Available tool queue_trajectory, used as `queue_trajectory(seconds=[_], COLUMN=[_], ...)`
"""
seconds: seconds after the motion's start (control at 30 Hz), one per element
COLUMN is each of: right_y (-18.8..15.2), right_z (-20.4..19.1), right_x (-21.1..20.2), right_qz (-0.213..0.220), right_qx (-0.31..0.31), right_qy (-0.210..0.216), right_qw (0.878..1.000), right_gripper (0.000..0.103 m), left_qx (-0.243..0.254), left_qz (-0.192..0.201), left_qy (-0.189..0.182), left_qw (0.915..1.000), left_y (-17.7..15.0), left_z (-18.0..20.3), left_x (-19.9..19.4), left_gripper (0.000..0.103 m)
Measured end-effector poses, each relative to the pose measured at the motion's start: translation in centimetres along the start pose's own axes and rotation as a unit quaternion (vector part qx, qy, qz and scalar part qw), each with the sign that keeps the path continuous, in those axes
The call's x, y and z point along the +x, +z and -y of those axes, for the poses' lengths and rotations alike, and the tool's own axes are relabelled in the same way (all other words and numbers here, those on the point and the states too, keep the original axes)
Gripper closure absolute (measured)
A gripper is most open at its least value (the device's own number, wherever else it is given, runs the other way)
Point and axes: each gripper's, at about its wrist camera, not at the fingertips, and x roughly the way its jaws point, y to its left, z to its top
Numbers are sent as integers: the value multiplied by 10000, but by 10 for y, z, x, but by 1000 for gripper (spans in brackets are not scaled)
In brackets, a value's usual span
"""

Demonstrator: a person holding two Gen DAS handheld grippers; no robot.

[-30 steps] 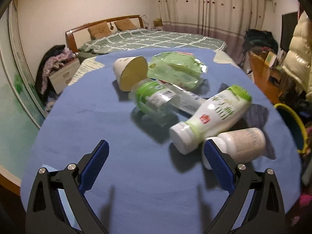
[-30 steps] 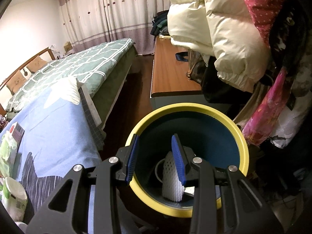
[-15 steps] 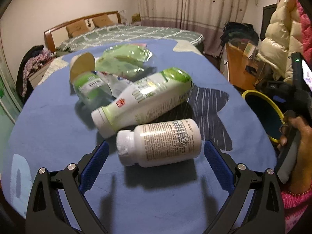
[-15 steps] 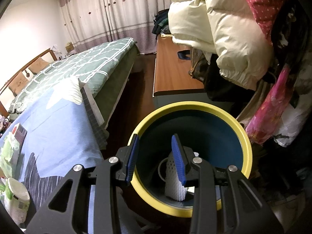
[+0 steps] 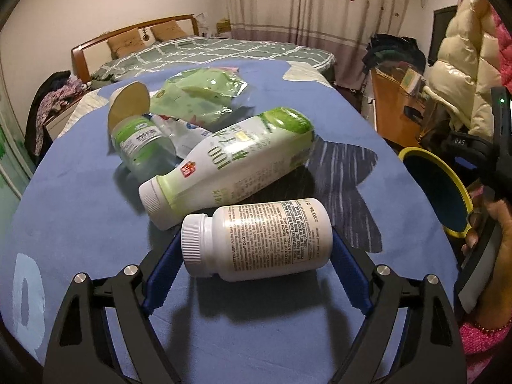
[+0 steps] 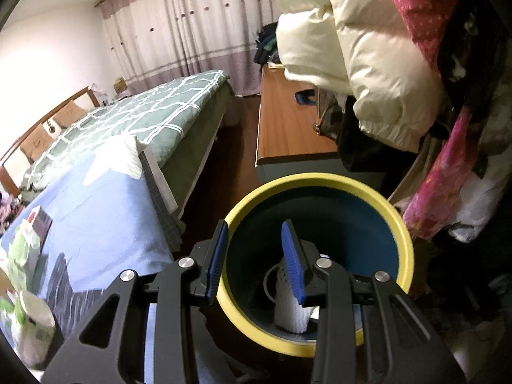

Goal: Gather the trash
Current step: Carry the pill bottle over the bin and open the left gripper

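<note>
Closing left gripper (image 5: 252, 265) jaws flank white pill bottle (image 5: 259, 240); right gripper (image 6: 256, 256) narrowly parted, empty.

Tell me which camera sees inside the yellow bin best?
The right wrist view. It looks down into the yellow-rimmed bin, showing its dark blue inside and a white textured thing already at the bottom. The left wrist view catches the bin only side-on at the right edge, so nothing inside shows.
</note>
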Motion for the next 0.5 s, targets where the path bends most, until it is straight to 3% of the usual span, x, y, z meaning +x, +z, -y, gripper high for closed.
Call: queue_trajectory(seconds=[0.33,0.5], right_y=[-9,-18], right_z=[34,54], right_x=[-43,-67], right_qz=[124,284], right_qx=[-423,-465], right_qy=[61,1], right_qw=[9990,9985], right_gripper=[69,63], left_qx=[443,739], left_qz=[17,156], left_qy=[-455,-686], left_qw=[9980,9948], left_y=[18,42], left_z=[41,82], left_x=[2,7], left_gripper=[17,17])
